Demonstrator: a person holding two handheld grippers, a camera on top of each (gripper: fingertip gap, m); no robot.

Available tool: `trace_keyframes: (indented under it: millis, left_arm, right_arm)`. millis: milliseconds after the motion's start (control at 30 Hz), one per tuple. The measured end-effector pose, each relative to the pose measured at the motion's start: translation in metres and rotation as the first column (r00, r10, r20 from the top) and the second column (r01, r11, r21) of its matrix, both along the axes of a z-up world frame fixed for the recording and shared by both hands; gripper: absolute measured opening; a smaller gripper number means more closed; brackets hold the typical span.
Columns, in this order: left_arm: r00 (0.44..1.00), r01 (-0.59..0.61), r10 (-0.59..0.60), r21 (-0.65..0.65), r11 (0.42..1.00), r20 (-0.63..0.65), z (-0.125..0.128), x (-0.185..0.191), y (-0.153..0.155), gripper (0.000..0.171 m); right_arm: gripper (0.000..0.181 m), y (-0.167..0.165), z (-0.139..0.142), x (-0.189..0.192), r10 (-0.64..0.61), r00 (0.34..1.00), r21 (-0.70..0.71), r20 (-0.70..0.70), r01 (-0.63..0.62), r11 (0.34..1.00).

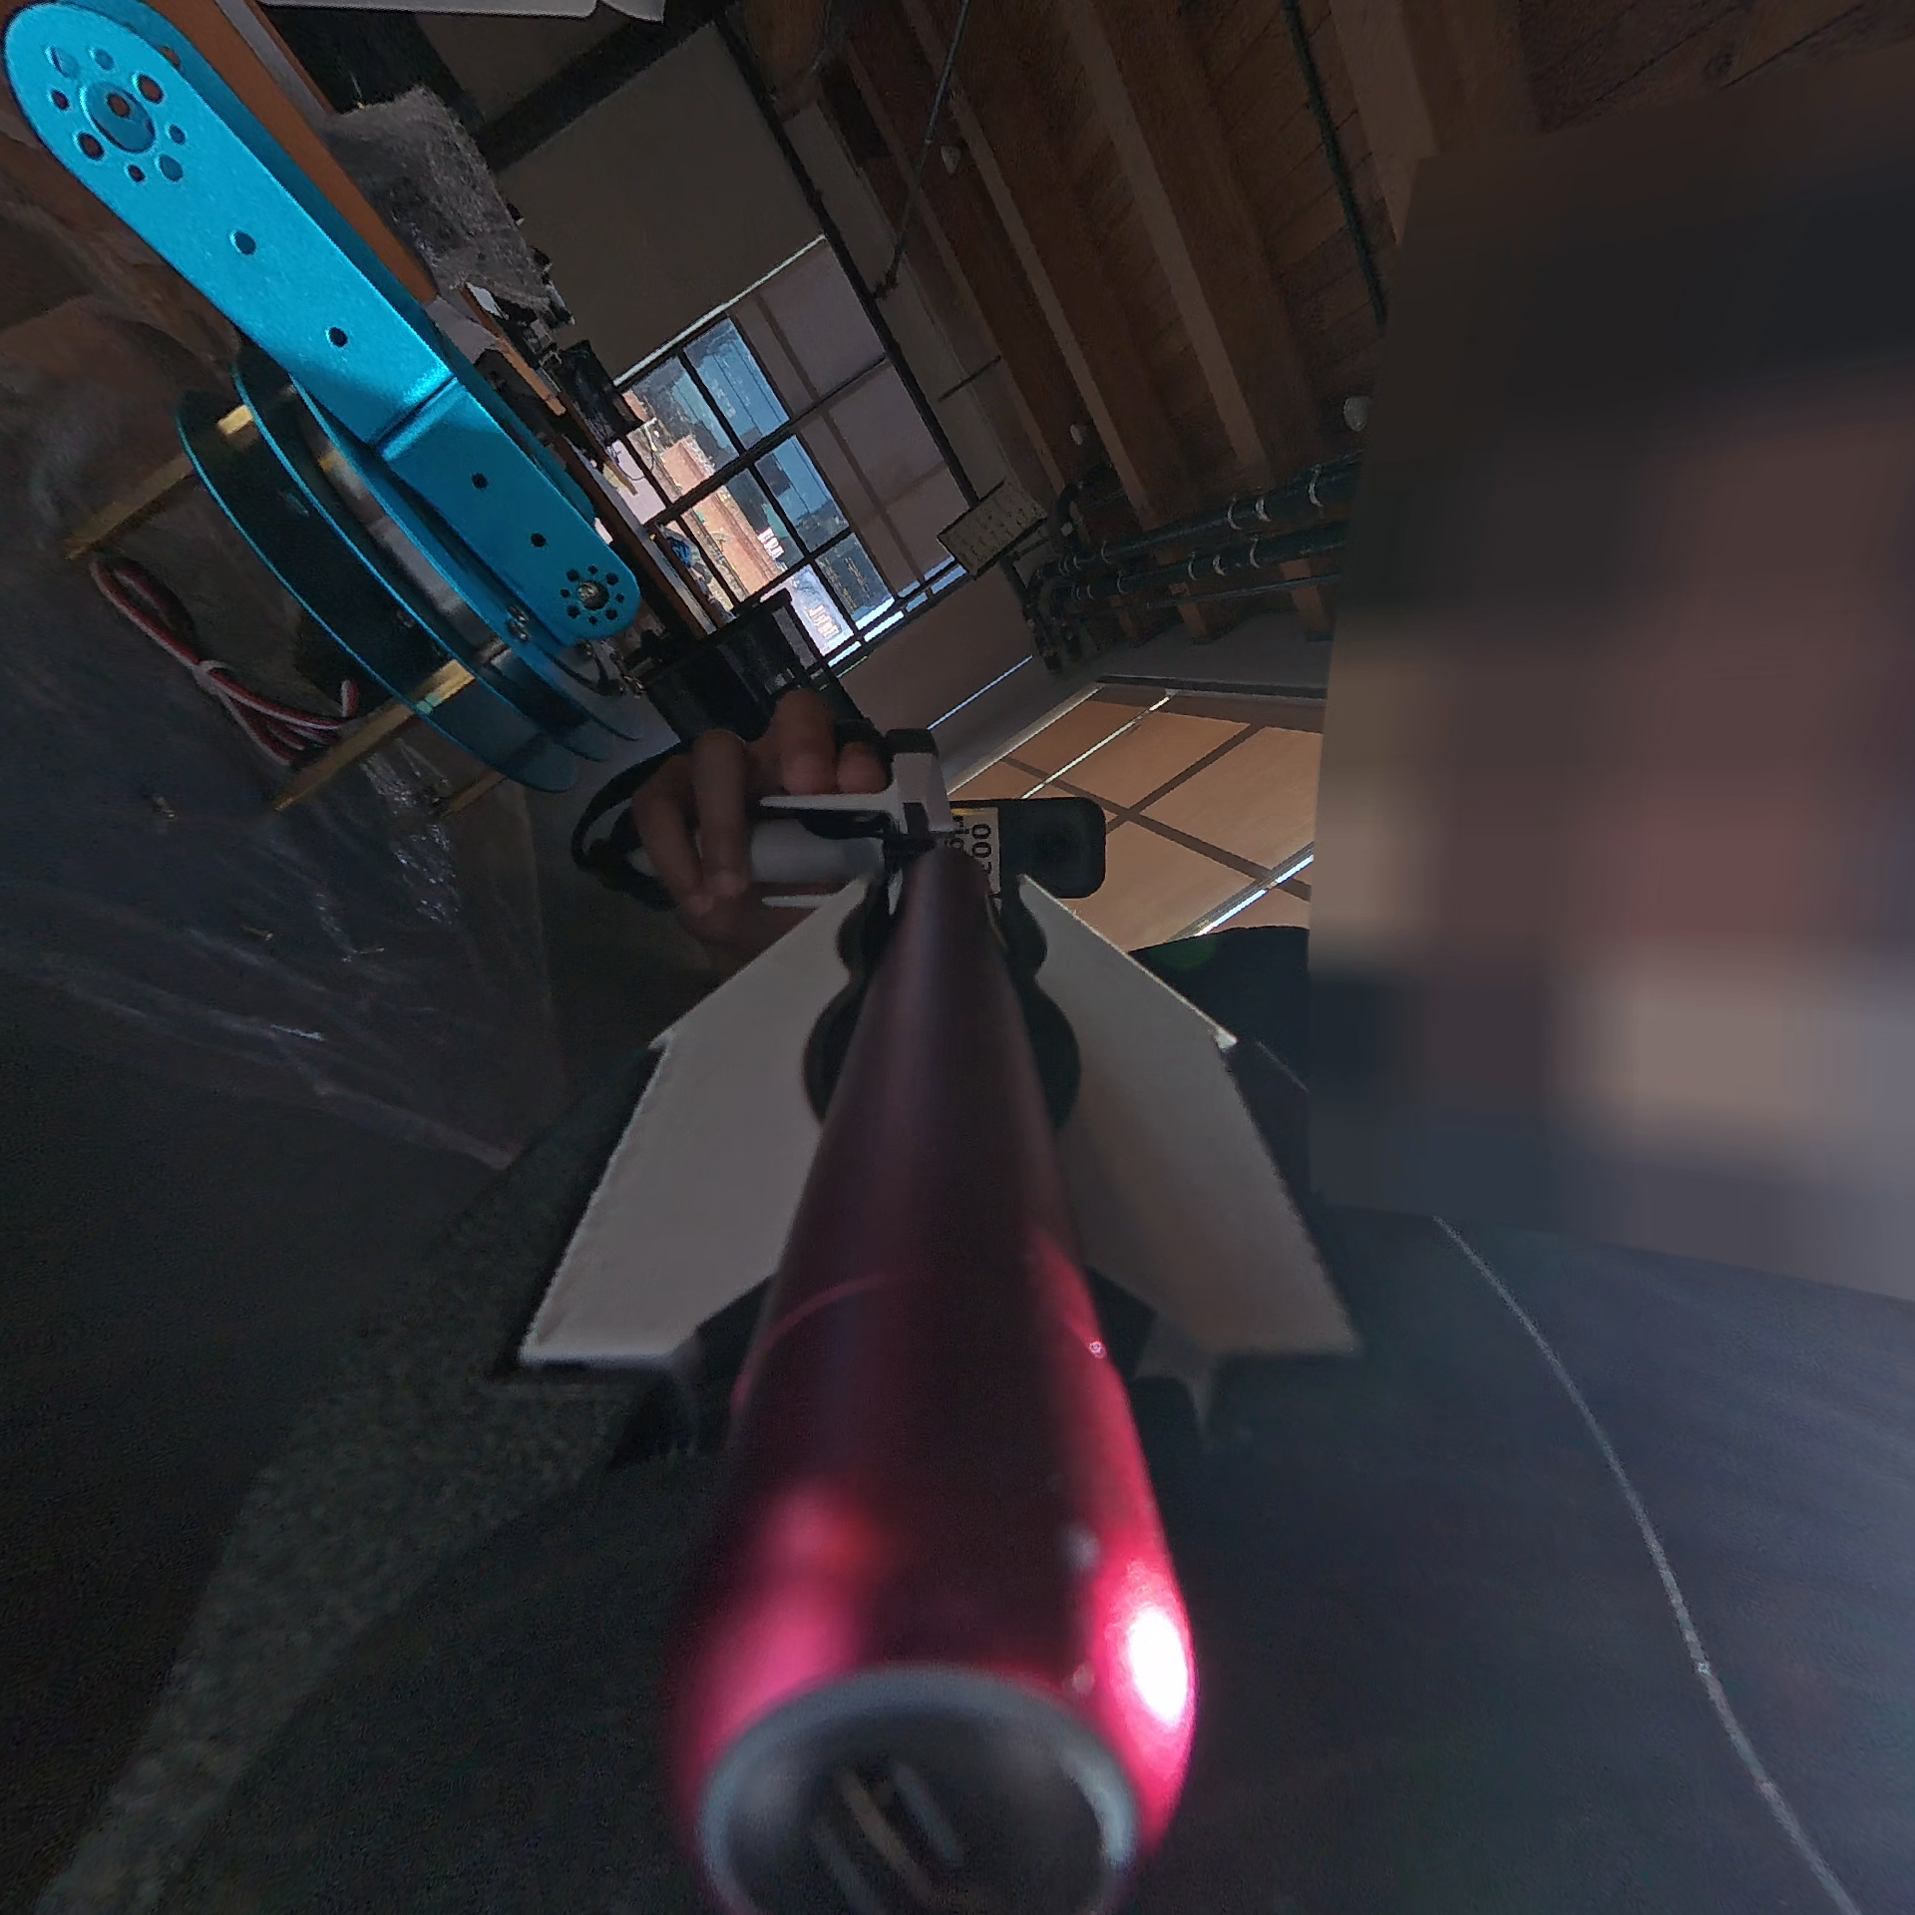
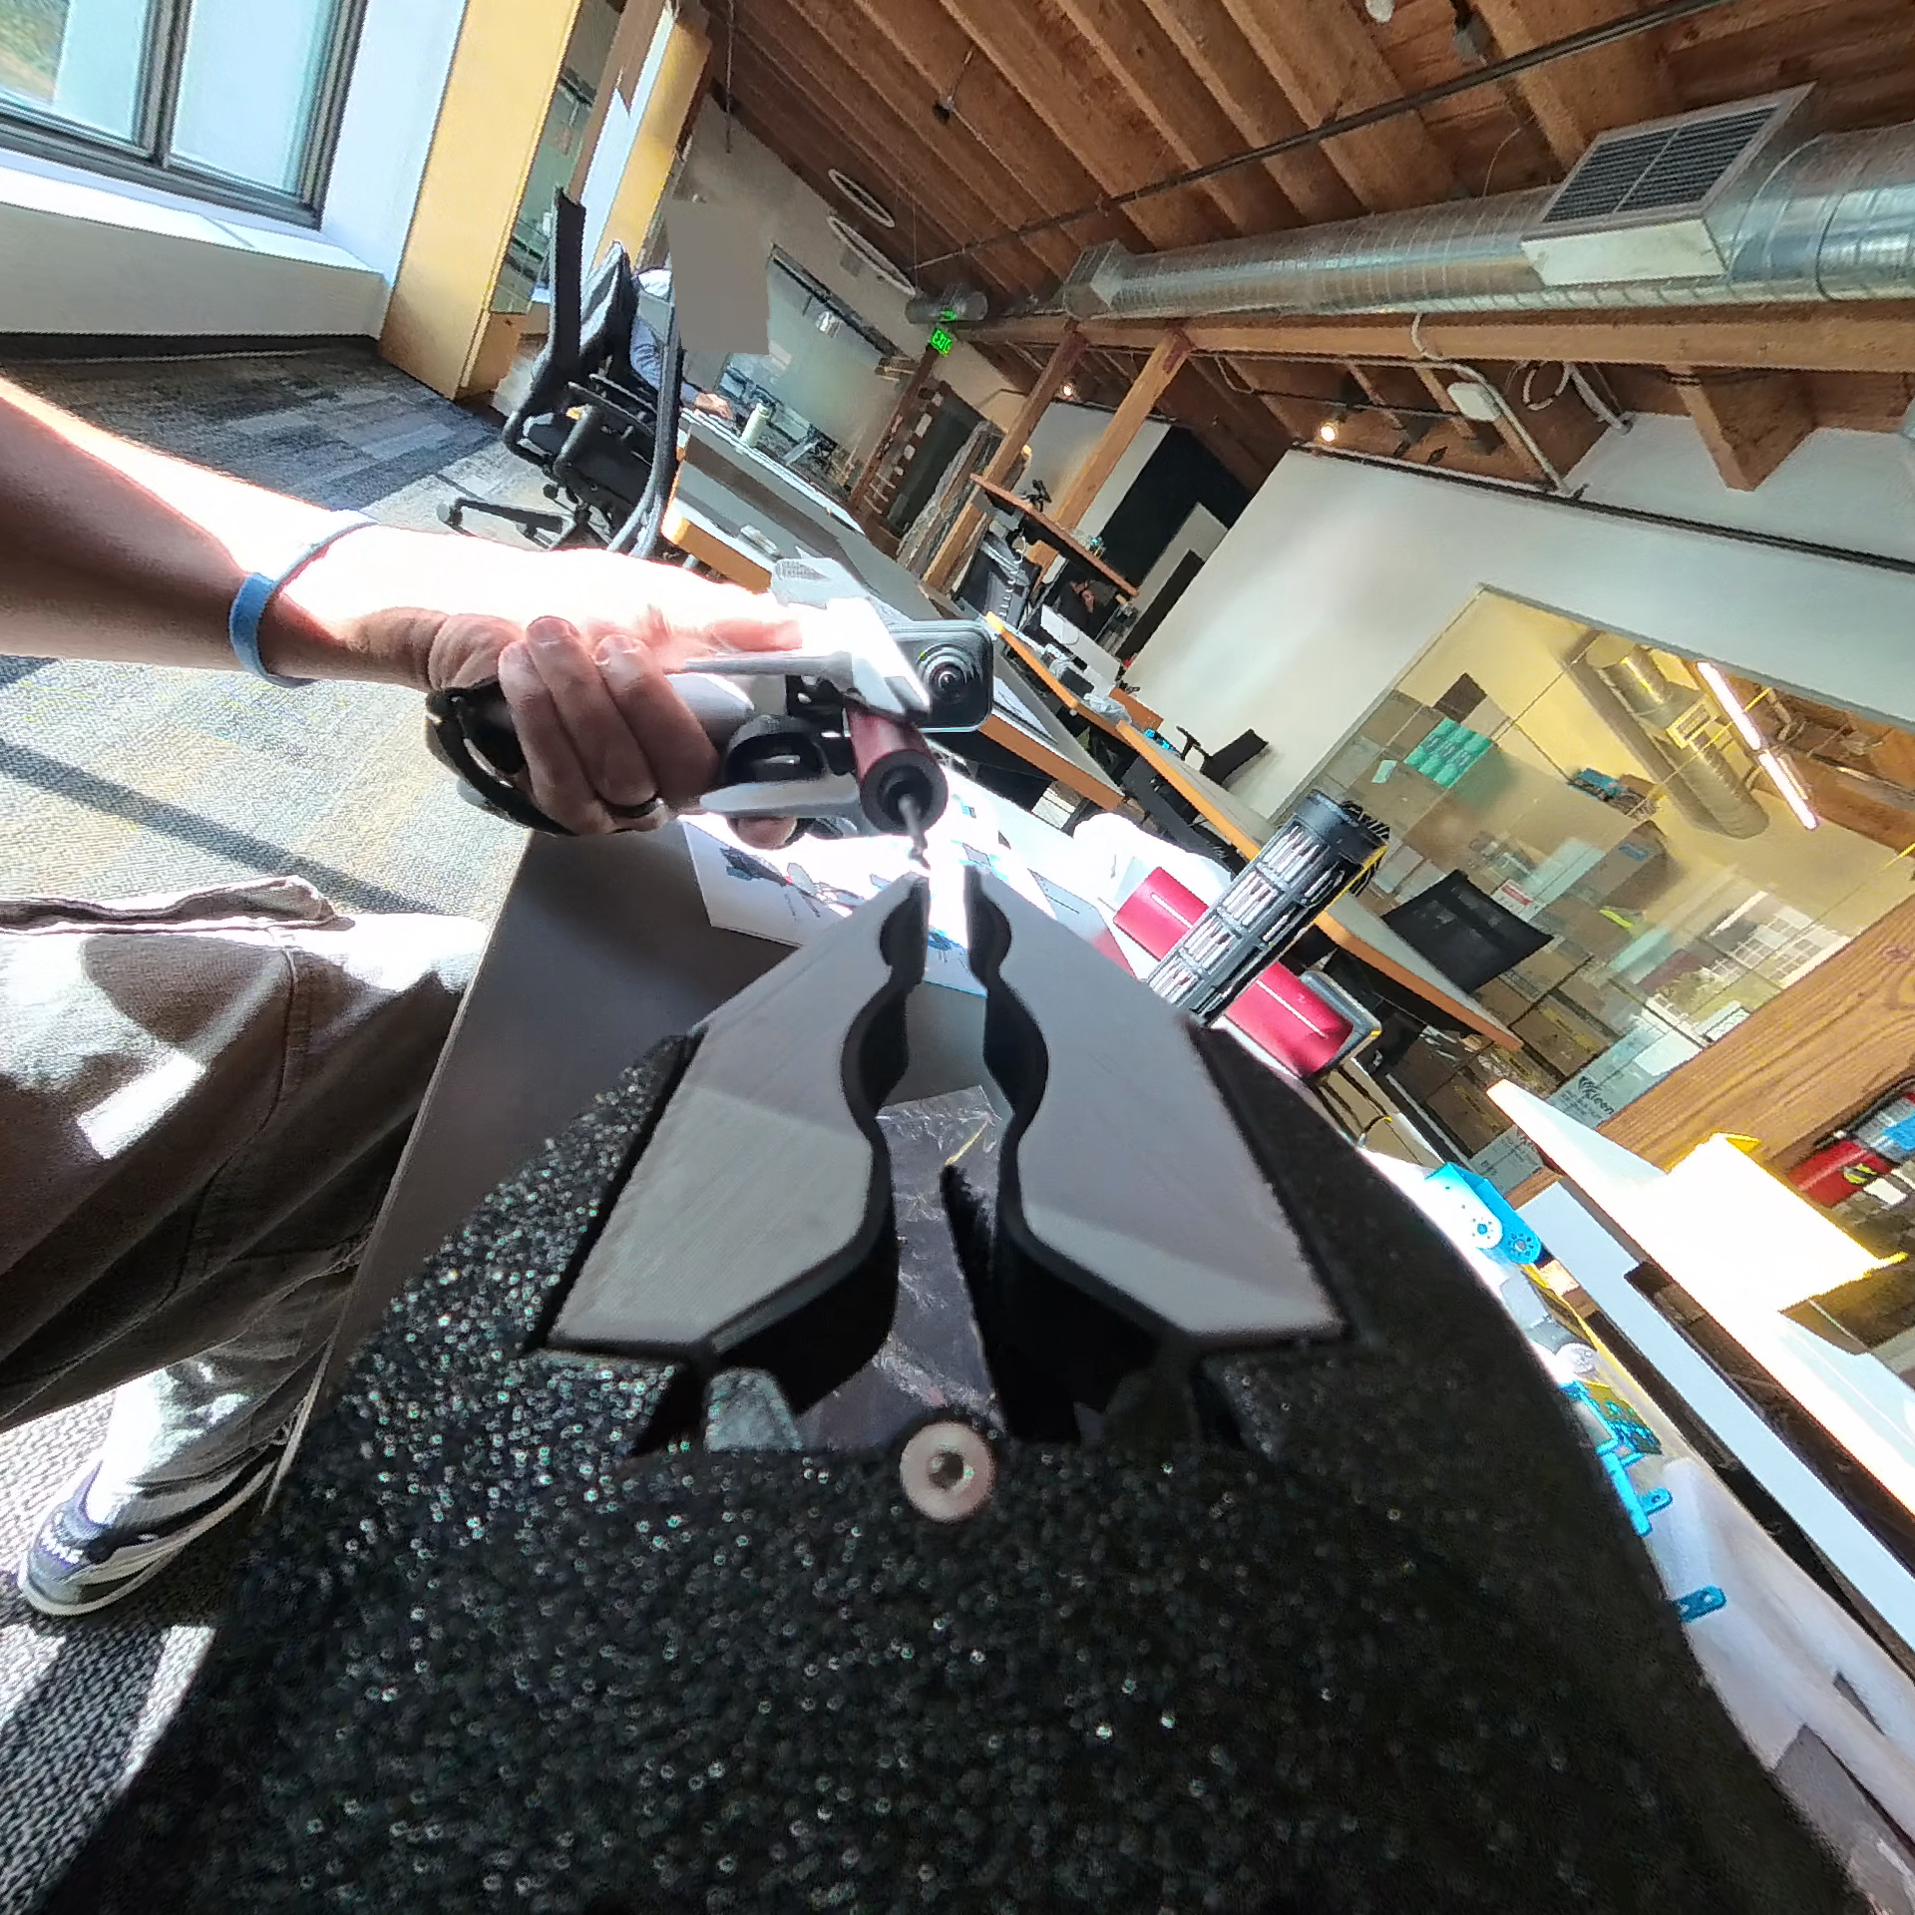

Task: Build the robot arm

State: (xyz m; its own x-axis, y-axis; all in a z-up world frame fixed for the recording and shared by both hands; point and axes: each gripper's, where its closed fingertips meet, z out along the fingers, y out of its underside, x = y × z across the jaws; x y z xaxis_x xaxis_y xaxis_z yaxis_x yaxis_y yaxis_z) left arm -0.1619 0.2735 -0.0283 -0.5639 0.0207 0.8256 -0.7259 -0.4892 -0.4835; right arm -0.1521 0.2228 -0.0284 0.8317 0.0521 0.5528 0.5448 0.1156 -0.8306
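**Two hand-held grippers facing each other, a red screwdriver clamped in one.**

Left wrist view: the left gripper is closed on the red screwdriver, its white fingers pressing the barrel from both sides. The barrel runs straight along the fingers, with the capped rear end nearest the camera. Beyond the screwdriver's far end a hand holds the right gripper. Up and to the left of the screwdriver, a blue bracket assembly stands on the dark table.

Right wrist view: the right gripper holds nothing, its jaws a narrow gap apart. The screwdriver's bit hangs just above its fingertips and is not touching them. To the right of the screwdriver stand a black bit holder and a red case. A printed sheet lies below the screwdriver.
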Motion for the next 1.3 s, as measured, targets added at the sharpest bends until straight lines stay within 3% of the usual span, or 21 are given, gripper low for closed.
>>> trace_keyframes:
  millis: [300,467,567,700,867,933,1100,1200,1300]
  left_arm:
    - [1.0,-0.017,0.017,0.016,1.0,-0.007,-0.002,0.005,-0.001,0.019]
    - [0.999,-0.045,0.045,0.054,0.998,-0.006,-0.007,0.01,0.001,0.019]
    - [0.995,-0.095,0.094,0.121,0.988,0.009,-0.013,0.015,0.007,0.019]
    - [0.99,-0.143,0.142,0.184,0.972,0.016,-0.02,0.021,0.014,0.019]
    - [0.971,-0.237,0.23,0.398,0.886,0.066,-0.043,0.03,0.021,0.019]
    - [0.965,-0.258,0.243,0.467,0.846,0.093,-0.05,0.027,0.02,0.019]
    - [0.954,-0.3,0.263,0.505,0.809,0.144,-0.05,0.017,0.014,0.02]
    - [0.943,-0.33,0.287,0.539,0.775,0.166,-0.052,0.014,0.015,0.02]
    - [0.937,-0.348,0.292,0.574,0.742,0.19,-0.055,0.01,0.016,0.02]
  right_arm:
    - [0.0,-0.005,-0.001,0.001,0.0,1.0,-0.006,-0.011,0.0,1.0]
    - [0.0,-0.002,-0.013,0.015,-0.064,0.998,-0.074,-0.02,0.063,0.995]
    - [0.0,-0.004,-0.028,0.027,-0.108,0.991,-0.2,-0.083,0.09,0.976]
    - [0.026,-0.004,-0.051,0.036,-0.151,0.954,-0.384,-0.261,0.041,0.923]
    - [0.02,-0.008,-0.08,0.037,-0.271,0.932,-0.558,-0.242,0.094,0.824]
    - [0.018,-0.015,-0.092,0.03,-0.278,0.928,-0.631,-0.249,0.063,0.773]
    - [0.016,-0.021,-0.115,0.032,-0.33,0.908,-0.713,-0.257,0.052,0.699]
    - [0.015,-0.016,-0.113,0.025,-0.327,0.901,-0.719,-0.286,0.024,0.695]
    - [0.011,-0.012,-0.119,0.027,-0.336,0.914,-0.734,-0.227,0.066,0.676]
